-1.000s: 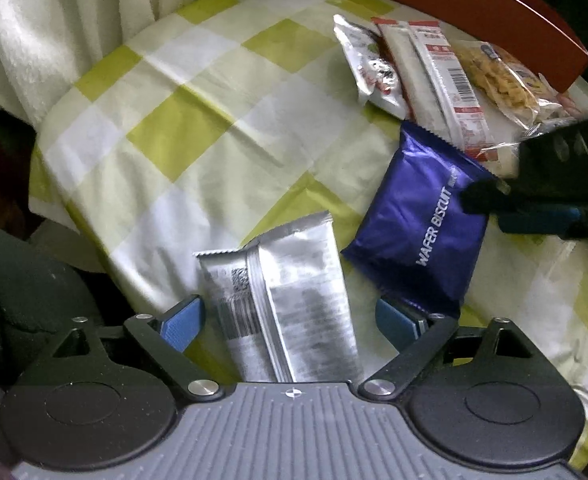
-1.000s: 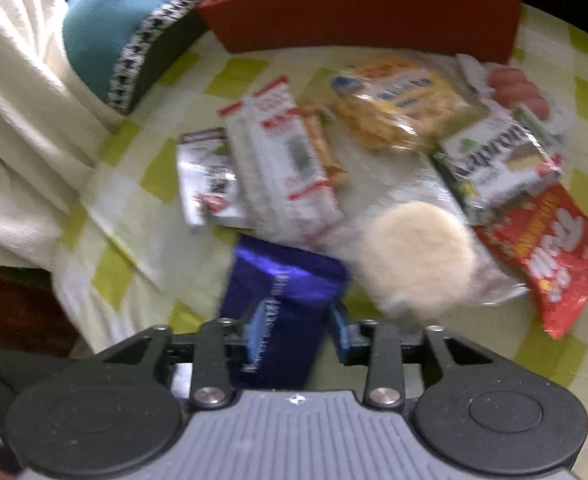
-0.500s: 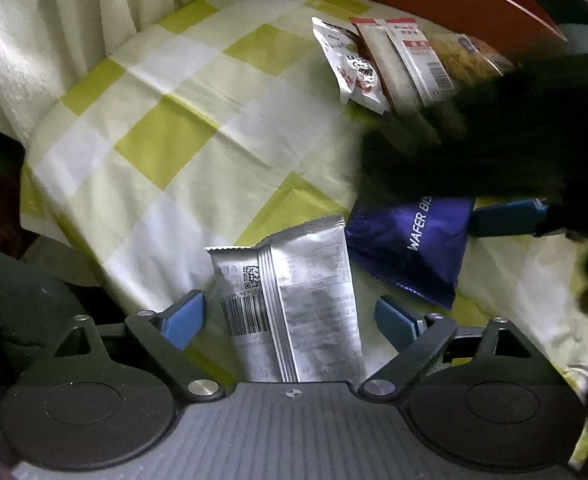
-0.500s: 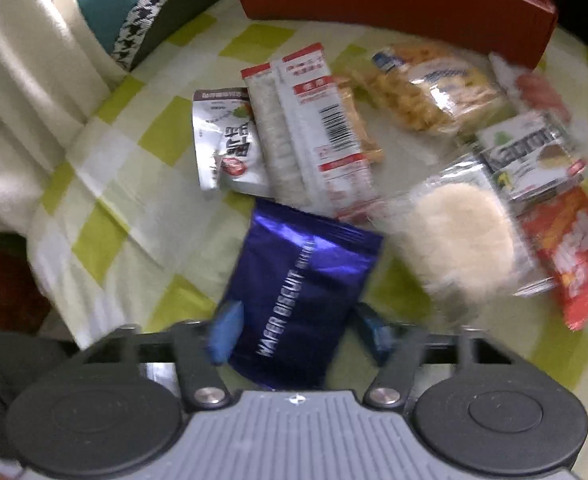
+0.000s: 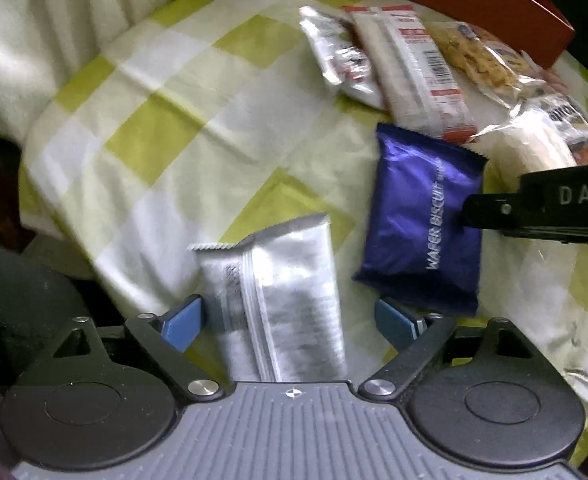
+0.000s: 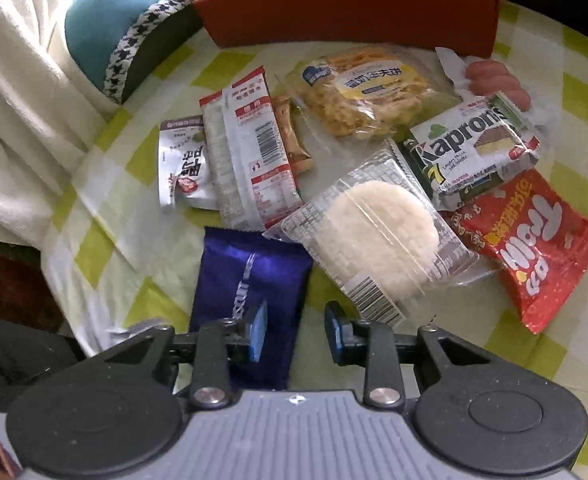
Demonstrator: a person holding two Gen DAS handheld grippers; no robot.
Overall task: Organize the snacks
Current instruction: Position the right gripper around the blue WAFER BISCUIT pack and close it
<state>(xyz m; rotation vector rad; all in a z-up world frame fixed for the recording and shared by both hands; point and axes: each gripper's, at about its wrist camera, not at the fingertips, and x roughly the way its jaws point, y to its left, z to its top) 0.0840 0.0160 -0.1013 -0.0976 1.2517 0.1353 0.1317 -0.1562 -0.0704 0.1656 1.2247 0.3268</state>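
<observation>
My left gripper (image 5: 290, 322) is open, its blue pads on either side of a silver snack packet (image 5: 282, 296) that lies on the checked cloth. A blue wafer biscuit pack (image 5: 421, 216) lies to its right; it also shows in the right wrist view (image 6: 250, 280). My right gripper (image 6: 295, 330) is open just above that pack's right edge, with its left pad over the pack. The right gripper's black body (image 5: 553, 208) enters the left wrist view from the right. A red box (image 6: 353, 4) stands at the back.
Behind the blue pack lies a heap of snacks: a white-red bar (image 6: 250, 148), a small silver pouch (image 6: 182, 164), a yellow pastry bag (image 6: 365, 92), a rice cake (image 6: 377, 232), a Kaprons wafer pack (image 6: 473, 152), a red packet (image 6: 529, 240). A cream towel (image 6: 22, 112) drapes at the left edge.
My right gripper opened wide around the blue pack, then narrowed and shifted right so the pack lies mostly left of it. The left gripper stayed open around the silver packet.
</observation>
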